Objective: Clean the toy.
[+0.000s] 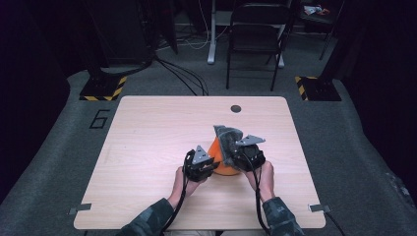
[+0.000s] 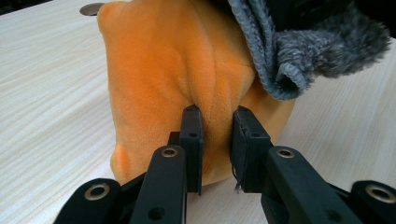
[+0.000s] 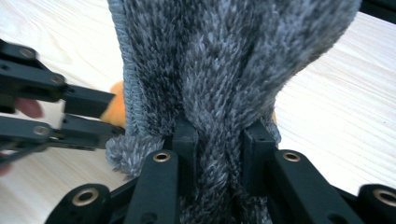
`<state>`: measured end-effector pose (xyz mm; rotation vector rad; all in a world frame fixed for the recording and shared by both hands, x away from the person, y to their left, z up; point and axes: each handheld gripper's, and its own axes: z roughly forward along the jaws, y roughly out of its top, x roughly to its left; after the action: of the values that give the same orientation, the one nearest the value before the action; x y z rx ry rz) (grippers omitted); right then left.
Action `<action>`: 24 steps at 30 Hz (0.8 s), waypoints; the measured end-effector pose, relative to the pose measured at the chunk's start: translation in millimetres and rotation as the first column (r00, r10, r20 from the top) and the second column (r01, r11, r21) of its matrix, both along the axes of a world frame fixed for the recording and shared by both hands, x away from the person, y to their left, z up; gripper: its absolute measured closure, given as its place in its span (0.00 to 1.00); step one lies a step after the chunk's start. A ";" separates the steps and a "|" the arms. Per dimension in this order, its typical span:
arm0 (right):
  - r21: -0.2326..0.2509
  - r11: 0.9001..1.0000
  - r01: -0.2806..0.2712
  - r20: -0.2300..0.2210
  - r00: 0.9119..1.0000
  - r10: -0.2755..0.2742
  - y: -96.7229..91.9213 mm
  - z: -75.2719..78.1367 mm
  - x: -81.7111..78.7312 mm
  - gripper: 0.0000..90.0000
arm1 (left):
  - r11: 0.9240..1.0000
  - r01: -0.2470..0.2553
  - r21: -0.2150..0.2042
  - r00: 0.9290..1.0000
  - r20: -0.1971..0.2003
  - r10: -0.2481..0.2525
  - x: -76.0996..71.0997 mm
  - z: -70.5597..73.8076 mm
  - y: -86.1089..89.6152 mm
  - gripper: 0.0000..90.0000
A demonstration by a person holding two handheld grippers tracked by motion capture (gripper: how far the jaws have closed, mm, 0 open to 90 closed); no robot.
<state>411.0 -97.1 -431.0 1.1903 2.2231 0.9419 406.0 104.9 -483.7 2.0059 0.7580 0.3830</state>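
Note:
An orange plush piece (image 1: 222,158) stands on the wooden table (image 1: 147,137) near its front middle, with a fuzzy grey fabric (image 1: 227,138) draped over its top. My left gripper (image 1: 212,164) is shut on a fold of the orange plush (image 2: 187,70); its pads pinch the fold low down, as the left gripper view shows. My right gripper (image 1: 235,156) is shut on the grey fabric (image 3: 219,70), which bunches between its jaws and rises above them. In the right gripper view the left gripper (image 3: 100,116) reaches in from the left against the orange plush (image 3: 116,109).
A round dark grommet (image 1: 236,108) sits in the table's far edge. A folding chair (image 1: 255,34) stands beyond the table. Black stands with yellow-striped bases (image 1: 101,87) flank the far corners. Cables trail from both grippers over the front edge.

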 end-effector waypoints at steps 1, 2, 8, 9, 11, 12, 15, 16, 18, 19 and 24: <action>0.007 1.000 0.008 -0.001 1.000 -0.008 -1.0 -0.9 0.4 0.79 | 1.000 -0.001 -0.001 1.000 0.002 0.001 0.0 -0.3 -0.3 0.84; 0.008 1.000 0.006 -0.007 1.000 -0.006 -3.1 -1.6 0.7 0.79 | 1.000 -0.001 0.000 1.000 0.004 0.001 0.1 -0.3 -0.2 0.84; 0.001 0.999 0.035 -0.033 0.999 -0.035 -15.2 -11.1 3.7 0.79 | 1.000 0.005 0.000 1.000 -0.002 -0.005 0.7 -1.2 0.4 0.84; 0.002 0.999 0.037 -0.043 0.998 -0.037 -18.0 -13.0 4.4 0.79 | 1.000 0.000 -0.006 1.000 0.000 0.000 0.8 -1.8 -0.1 0.84; -0.001 0.999 0.047 -0.055 0.997 -0.047 -22.5 -16.5 5.7 0.79 | 1.000 0.002 -0.008 1.000 -0.005 -0.002 0.8 -1.8 0.1 0.84; 0.002 0.999 0.048 -0.059 0.997 -0.048 -25.1 -18.6 6.8 0.79 | 1.000 0.002 -0.006 1.000 -0.002 -0.002 1.1 -2.0 0.1 0.84; 0.003 0.998 0.070 -0.083 0.994 -0.070 -31.8 -24.9 9.5 0.79 | 1.000 0.002 -0.008 1.000 0.001 -0.002 1.4 -2.2 0.3 0.84; 0.006 0.997 0.079 -0.092 0.993 -0.078 -34.0 -27.2 10.2 0.79 | 1.000 0.002 -0.008 1.000 0.001 -0.002 1.4 -2.3 0.3 0.84; -0.005 0.996 0.092 -0.105 0.990 -0.092 -37.9 -31.6 11.9 0.79 | 1.000 0.004 -0.006 1.000 0.000 -0.004 1.6 -2.3 0.6 0.84; -0.010 0.995 0.096 -0.109 0.989 -0.097 -39.7 -34.3 12.9 0.79 | 1.000 0.003 -0.009 1.000 -0.003 -0.003 1.6 -2.5 0.6 0.84; -0.035 0.992 0.118 -0.157 0.980 -0.122 -47.4 -48.1 17.8 0.79 | 1.000 -0.001 -0.014 1.000 -0.007 0.001 2.2 -3.0 1.4 0.84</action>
<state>428.8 -144.5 -479.1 1.4148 2.2477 0.7929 408.2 106.3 -486.7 1.9951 0.7642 0.3711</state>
